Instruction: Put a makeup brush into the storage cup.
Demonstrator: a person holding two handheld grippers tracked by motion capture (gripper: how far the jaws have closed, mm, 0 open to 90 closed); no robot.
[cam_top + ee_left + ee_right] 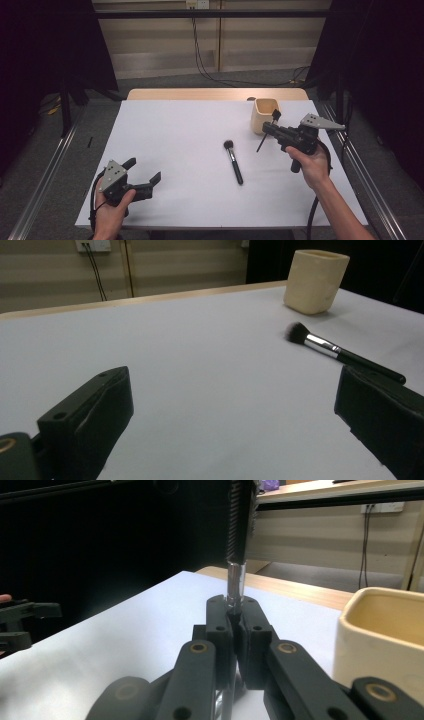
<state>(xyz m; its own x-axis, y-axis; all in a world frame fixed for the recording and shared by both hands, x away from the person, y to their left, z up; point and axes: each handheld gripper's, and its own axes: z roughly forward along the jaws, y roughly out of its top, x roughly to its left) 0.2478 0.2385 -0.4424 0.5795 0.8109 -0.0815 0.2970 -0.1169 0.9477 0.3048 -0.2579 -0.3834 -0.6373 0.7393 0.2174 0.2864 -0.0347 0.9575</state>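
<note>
My right gripper (268, 129) (235, 611) is shut on a thin black brush (261, 142) (235, 580), held above the table just left of a cream cup (265, 114) (385, 630). The brush's dark bristled head points up and its handle hangs down toward the table. A second makeup brush (233, 161) (340, 352), with a round dark head, silver ferrule and black handle, lies flat at mid-table. My left gripper (145, 169) (232, 385) stands open near the front left corner, nothing between its jaws, which point toward the lying brush and the cup (316, 280).
The white table (175, 130) has a wooden strip along its far edge. Metal rails run along both sides on the floor. Cables hang on the back wall (200, 55). In the right gripper view the left gripper (20, 622) shows far off at left.
</note>
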